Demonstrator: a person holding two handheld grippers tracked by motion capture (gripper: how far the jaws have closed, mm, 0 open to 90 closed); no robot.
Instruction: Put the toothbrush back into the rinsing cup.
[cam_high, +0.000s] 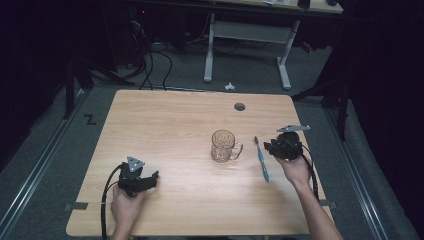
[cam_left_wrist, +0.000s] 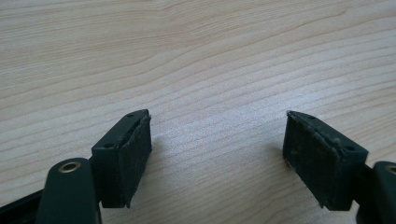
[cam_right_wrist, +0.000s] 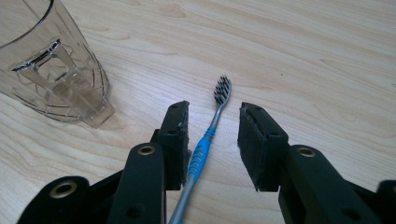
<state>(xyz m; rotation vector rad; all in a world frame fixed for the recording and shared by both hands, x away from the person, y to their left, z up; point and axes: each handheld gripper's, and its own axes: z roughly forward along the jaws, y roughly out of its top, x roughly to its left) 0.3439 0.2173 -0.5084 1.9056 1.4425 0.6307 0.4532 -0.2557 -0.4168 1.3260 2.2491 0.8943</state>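
- My right tongs (cam_right_wrist: 212, 140) straddle the toothbrush (cam_right_wrist: 205, 144), jaws apart with one pad on either side of the blue part of its handle; they are not clamped on it, so the pickup is not yet made.
- The toothbrush lies flat on the table (cam_high: 170, 125), bristle head pointing away from my right tongs and the handle running back under them.
- The glass mug (cam_right_wrist: 56, 70) stands upright just to the left of my right tongs, apart from the brush and empty as far as I can see. My guess is that the brush is meant to go into it, so nearly all the work is left: close, lift, carry, drop in.
- My left tongs (cam_left_wrist: 217, 154) rest low over bare wood, well off from the mug and brush, jaws spread wide and holding nothing.
- Materials: the brush has a slim grey shaft, a ribbed blue grip that looks rubbery, and dark bristles in a small oval head.
- The mug is clear with a moulded grid pattern, a thick base and a side handle; whether it is glass or plastic I cannot say.
- The table is pale wood-grain laminate, smooth and matt; my pads are black and slightly rough.
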